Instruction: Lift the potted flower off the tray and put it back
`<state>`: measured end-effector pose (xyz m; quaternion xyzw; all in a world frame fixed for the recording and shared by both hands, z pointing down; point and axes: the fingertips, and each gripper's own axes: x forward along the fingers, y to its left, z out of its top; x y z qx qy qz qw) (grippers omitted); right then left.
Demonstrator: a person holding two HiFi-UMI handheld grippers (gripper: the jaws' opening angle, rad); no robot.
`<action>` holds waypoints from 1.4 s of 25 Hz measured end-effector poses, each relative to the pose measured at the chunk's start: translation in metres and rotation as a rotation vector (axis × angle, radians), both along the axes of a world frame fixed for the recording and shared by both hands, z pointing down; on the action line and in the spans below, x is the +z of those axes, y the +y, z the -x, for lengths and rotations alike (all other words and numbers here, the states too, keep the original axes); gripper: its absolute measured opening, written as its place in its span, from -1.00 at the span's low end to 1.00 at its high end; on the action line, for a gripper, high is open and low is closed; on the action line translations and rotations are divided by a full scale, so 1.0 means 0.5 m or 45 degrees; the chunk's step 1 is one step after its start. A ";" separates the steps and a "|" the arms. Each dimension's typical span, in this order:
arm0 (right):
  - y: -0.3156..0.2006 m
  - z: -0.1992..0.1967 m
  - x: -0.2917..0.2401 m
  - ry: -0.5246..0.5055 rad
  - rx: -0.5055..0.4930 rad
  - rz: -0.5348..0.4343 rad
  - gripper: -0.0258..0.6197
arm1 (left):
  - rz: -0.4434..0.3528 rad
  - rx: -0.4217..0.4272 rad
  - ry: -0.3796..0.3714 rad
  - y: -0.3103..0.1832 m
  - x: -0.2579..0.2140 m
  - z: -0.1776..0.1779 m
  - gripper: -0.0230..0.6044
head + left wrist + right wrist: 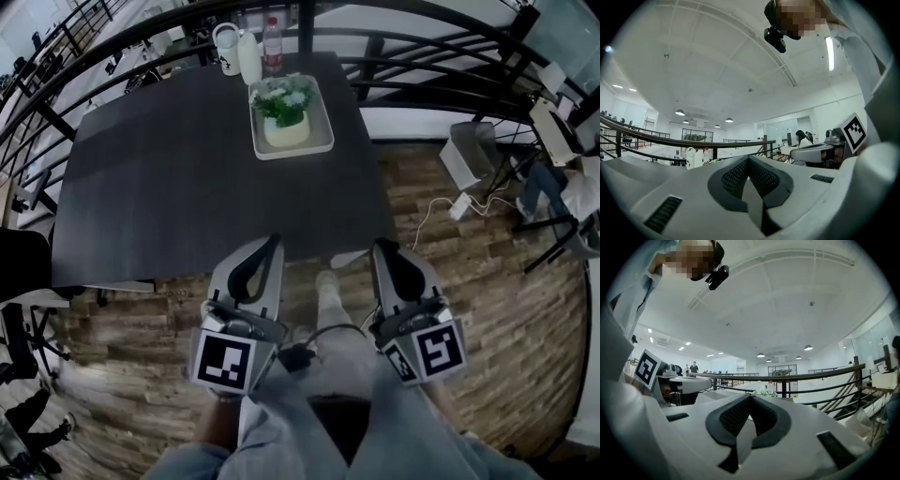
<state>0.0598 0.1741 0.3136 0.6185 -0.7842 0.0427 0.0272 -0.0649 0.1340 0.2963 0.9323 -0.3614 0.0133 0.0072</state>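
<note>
The potted flower (284,114), green leaves and pale blooms in a cream pot, stands in a white rectangular tray (321,141) at the far side of the dark table (169,187). My left gripper (274,240) and right gripper (382,246) hover side by side at the table's near edge, well short of the tray. Both are shut with nothing between their jaws. In the left gripper view the left gripper (749,157) points level across the tabletop. In the right gripper view the right gripper (750,396) does the same, and a little of the flower (764,391) peeks over its tips.
A white mug (226,45), a white bottle (249,56) and a red-labelled bottle (273,47) stand at the table's far edge behind the tray. A black railing (422,47) curves beyond. A white bin (472,152) and cables sit on the wood floor at the right.
</note>
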 end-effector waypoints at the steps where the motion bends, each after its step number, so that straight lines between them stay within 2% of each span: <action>1: -0.010 -0.002 0.001 -0.001 -0.006 0.001 -0.91 | 0.001 -0.005 0.000 -0.008 0.000 -0.003 -0.93; 12: -0.149 -0.034 0.011 -0.007 -0.110 0.014 -0.91 | 0.034 -0.083 -0.040 -0.124 0.017 -0.033 -0.93; 26: -0.330 -0.081 0.040 -0.005 -0.274 0.070 -0.91 | 0.107 -0.250 -0.061 -0.272 0.046 -0.072 -0.93; 35: -0.419 -0.110 0.084 -0.007 -0.372 0.140 -0.91 | 0.187 -0.394 -0.039 -0.345 0.087 -0.093 -0.93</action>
